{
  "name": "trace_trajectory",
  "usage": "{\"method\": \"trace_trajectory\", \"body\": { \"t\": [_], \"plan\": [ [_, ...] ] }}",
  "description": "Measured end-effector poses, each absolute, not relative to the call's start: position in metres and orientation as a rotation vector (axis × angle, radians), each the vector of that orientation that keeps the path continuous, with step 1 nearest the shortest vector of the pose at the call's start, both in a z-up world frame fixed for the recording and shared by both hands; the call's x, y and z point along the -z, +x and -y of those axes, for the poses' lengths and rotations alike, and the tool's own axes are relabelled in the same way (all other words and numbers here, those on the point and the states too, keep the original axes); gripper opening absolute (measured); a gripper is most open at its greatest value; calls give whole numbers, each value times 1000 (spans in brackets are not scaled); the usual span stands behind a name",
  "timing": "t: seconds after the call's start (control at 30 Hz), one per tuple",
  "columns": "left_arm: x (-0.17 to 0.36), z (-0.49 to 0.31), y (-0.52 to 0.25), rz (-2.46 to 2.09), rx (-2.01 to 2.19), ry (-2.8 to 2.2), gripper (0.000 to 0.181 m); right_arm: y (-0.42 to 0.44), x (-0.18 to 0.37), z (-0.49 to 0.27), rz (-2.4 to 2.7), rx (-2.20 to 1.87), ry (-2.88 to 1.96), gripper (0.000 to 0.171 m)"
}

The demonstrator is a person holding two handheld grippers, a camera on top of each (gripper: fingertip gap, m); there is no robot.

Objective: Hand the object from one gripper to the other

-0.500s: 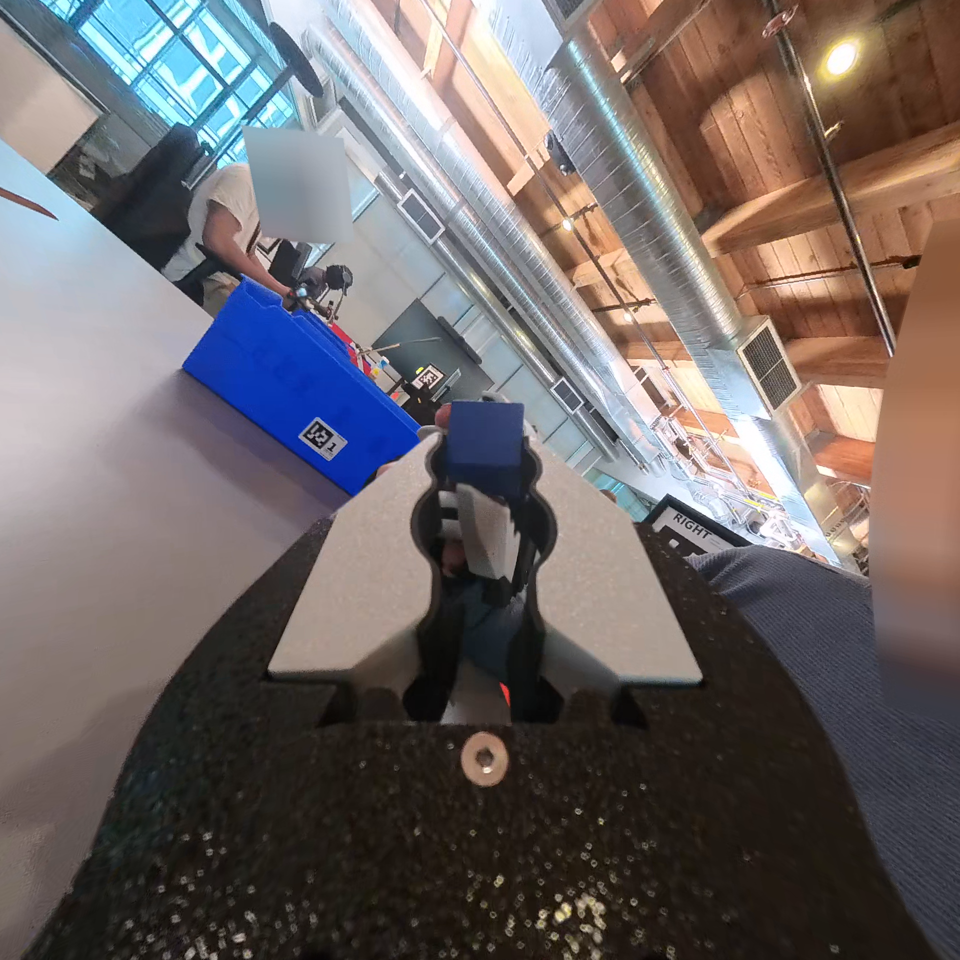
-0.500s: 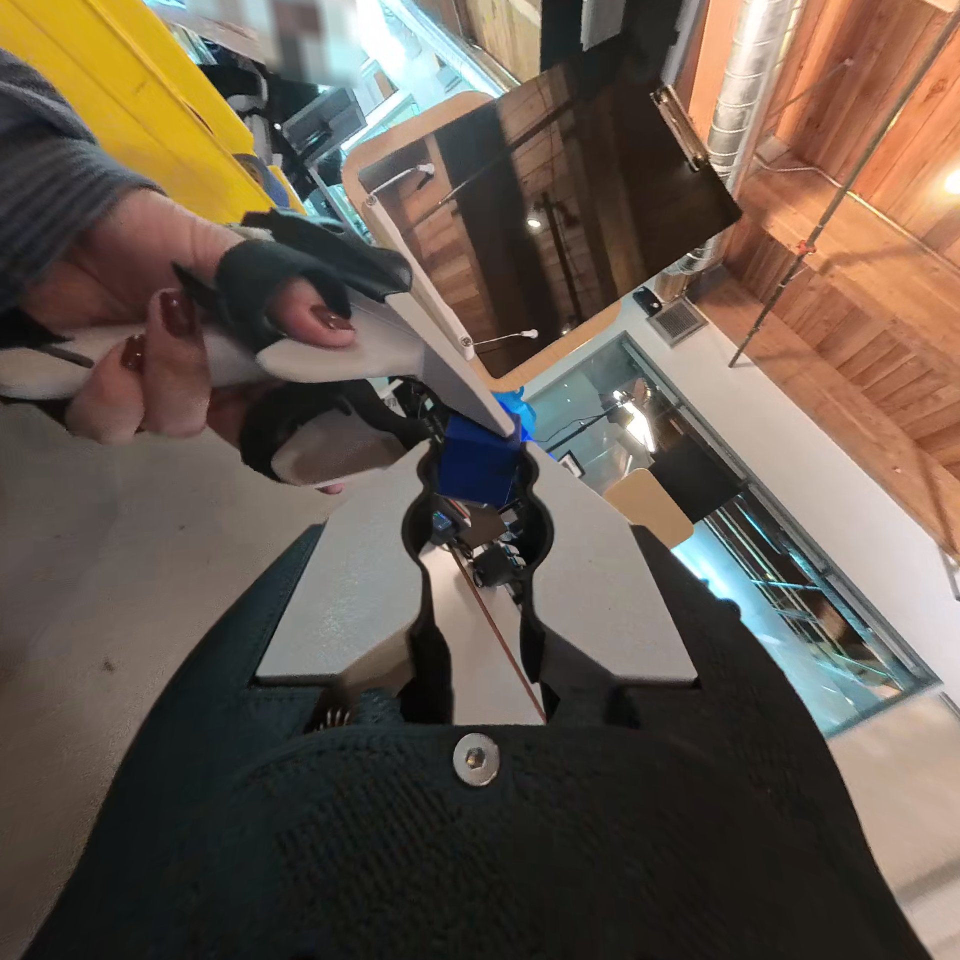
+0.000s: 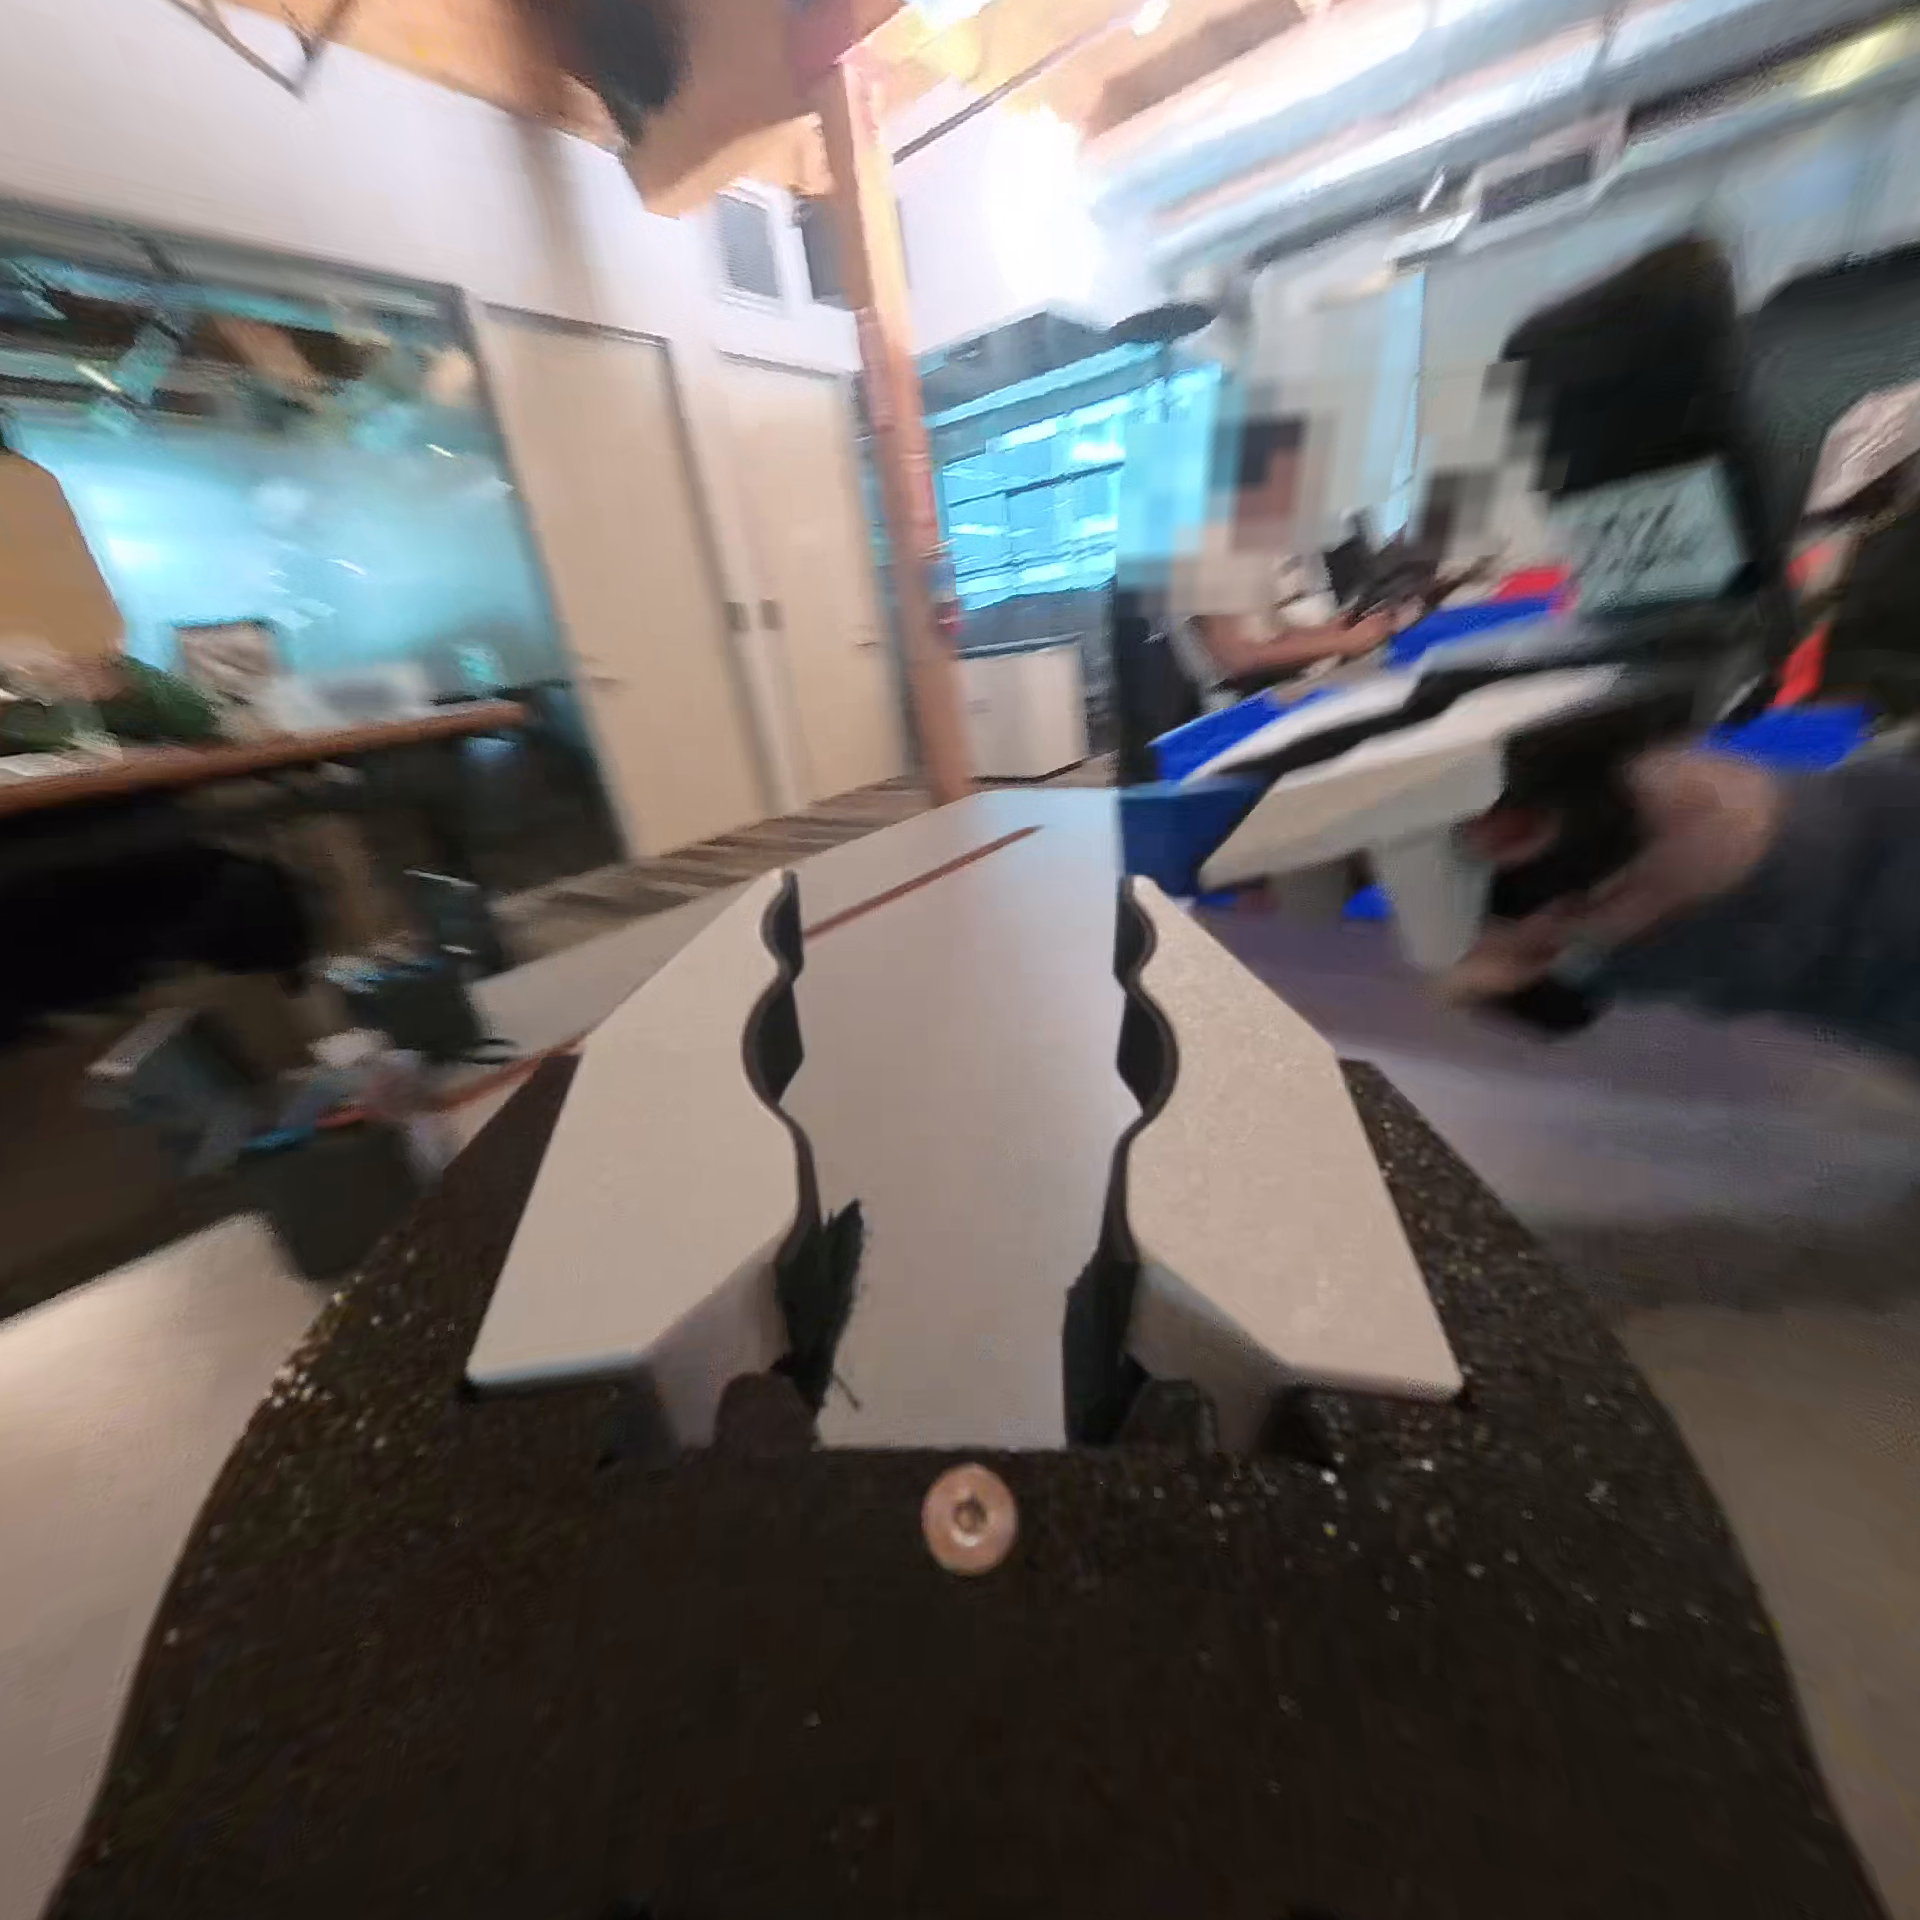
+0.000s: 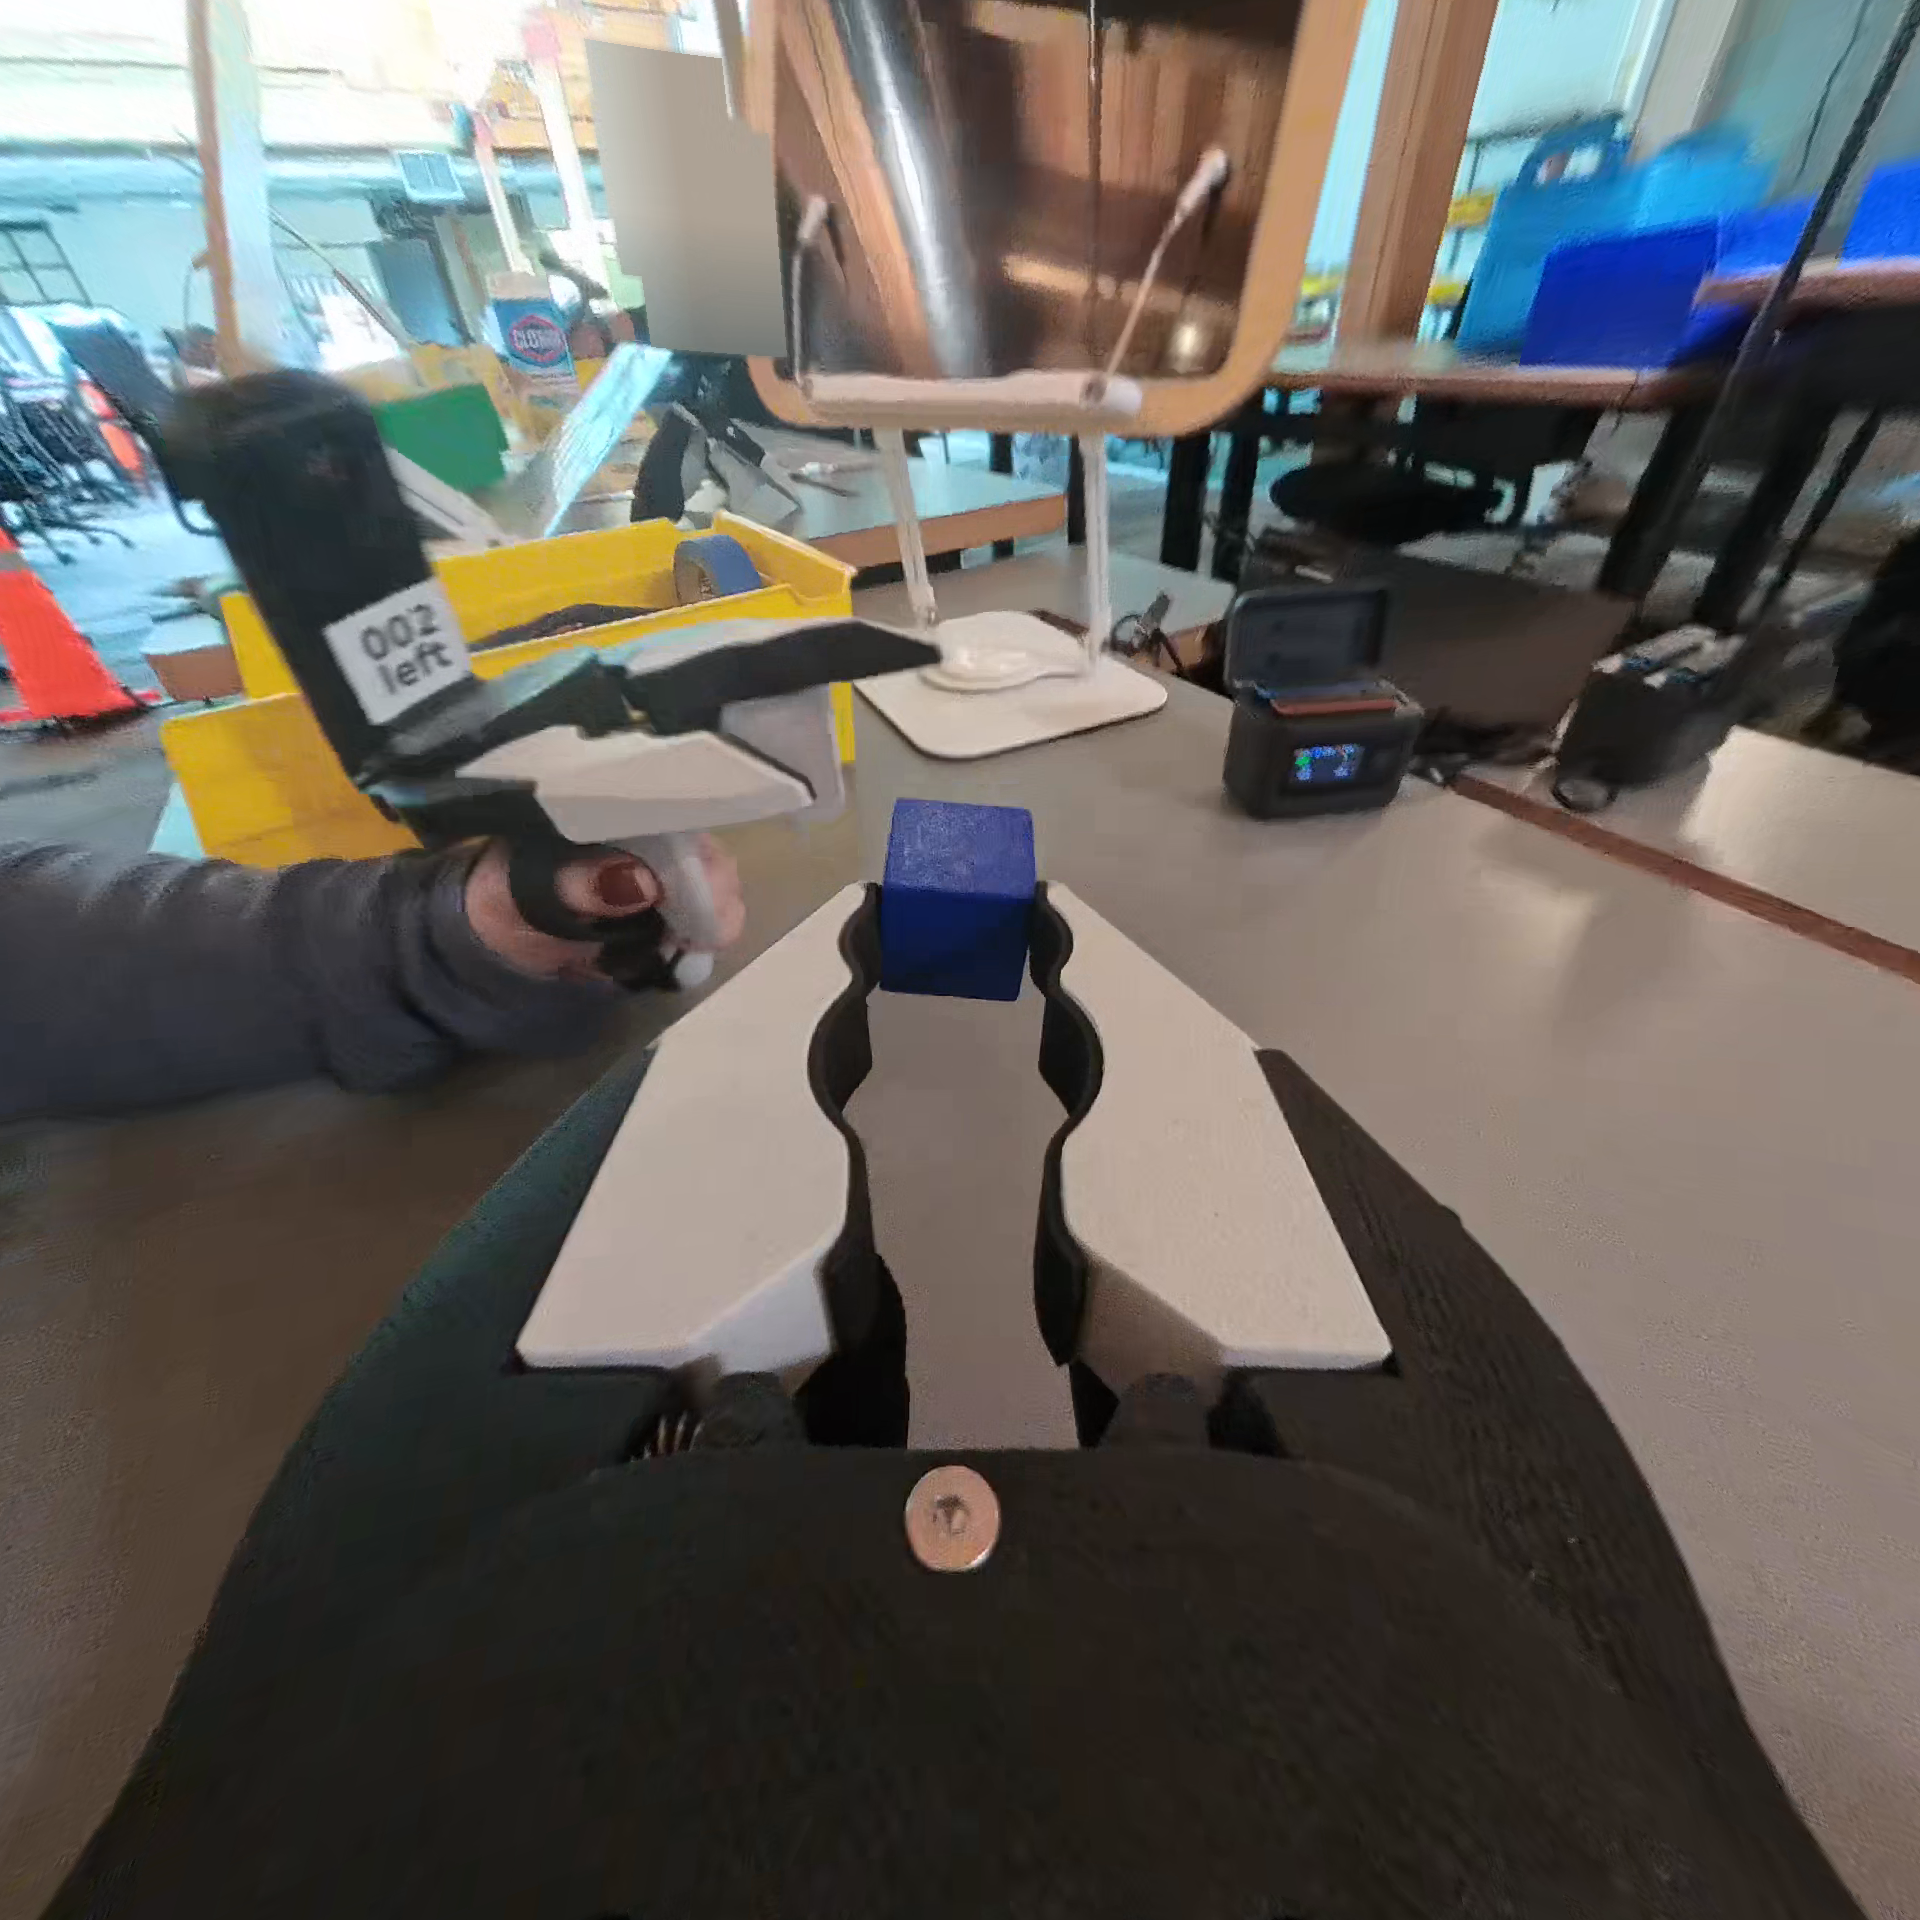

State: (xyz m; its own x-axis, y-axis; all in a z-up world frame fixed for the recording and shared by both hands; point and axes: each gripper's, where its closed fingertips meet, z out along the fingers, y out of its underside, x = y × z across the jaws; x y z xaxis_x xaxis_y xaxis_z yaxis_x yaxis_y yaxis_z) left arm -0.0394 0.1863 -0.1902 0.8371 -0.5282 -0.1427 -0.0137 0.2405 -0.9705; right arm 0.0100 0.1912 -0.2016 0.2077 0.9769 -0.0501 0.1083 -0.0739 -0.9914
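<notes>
In the right wrist view, a person's hand [image 4: 613,914] in a dark sleeve holds the left gripper [image 4: 831,717] at the left, well above the grey table [image 4: 1455,1039]. Its fingers stand spread with nothing between them, the tips pointing to the right. The left wrist view confirms this: the left gripper [image 3: 961,904] shows a wide gap with only bare table surface seen through it. That picture is blurred, and the right gripper [image 3: 1174,821] appears at its right edge as a pale smeared shape with a patch of blue at its tip.

Behind the left gripper sits a yellow bin [image 4: 499,613] with a roll of blue tape [image 4: 717,566] inside it. Farther right a white stand [image 4: 1029,675] rests on the table, and right of that a small black case [image 4: 1320,717] with its lid up and a lit screen.

At the centre, the right gripper [image 4: 956,914] pinches the blue cube [image 4: 956,899] at the very tips of its fingers. Each side of the cube touches the dark inner pad of a finger. The cube sits upright, its top face clear of the fingers and rising above them, held off the table. The left gripper's tips lie just beside the cube, up and to its left, apart from it.
</notes>
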Motion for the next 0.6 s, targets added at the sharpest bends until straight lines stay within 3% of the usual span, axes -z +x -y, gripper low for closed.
{"method": "trace_trajectory", "body": {
  "t": [0.1,0.3,0.43,0.6],
  "plan": [
    [203,-194,-45,-554,167,-1307,50,45,183,-204,1131,-784,-1438,27],
    [208,-196,-38,-585,148,-1323,44,183,145,-237,1206,-195,-1679,27],
    [213,-199,-34,-610,150,-1338,41,313,193,-256,1286,212,-2262,28],
    [215,-199,-31,-629,145,-1343,37,409,263,-236,1308,291,-2864,27]
  ]
}}
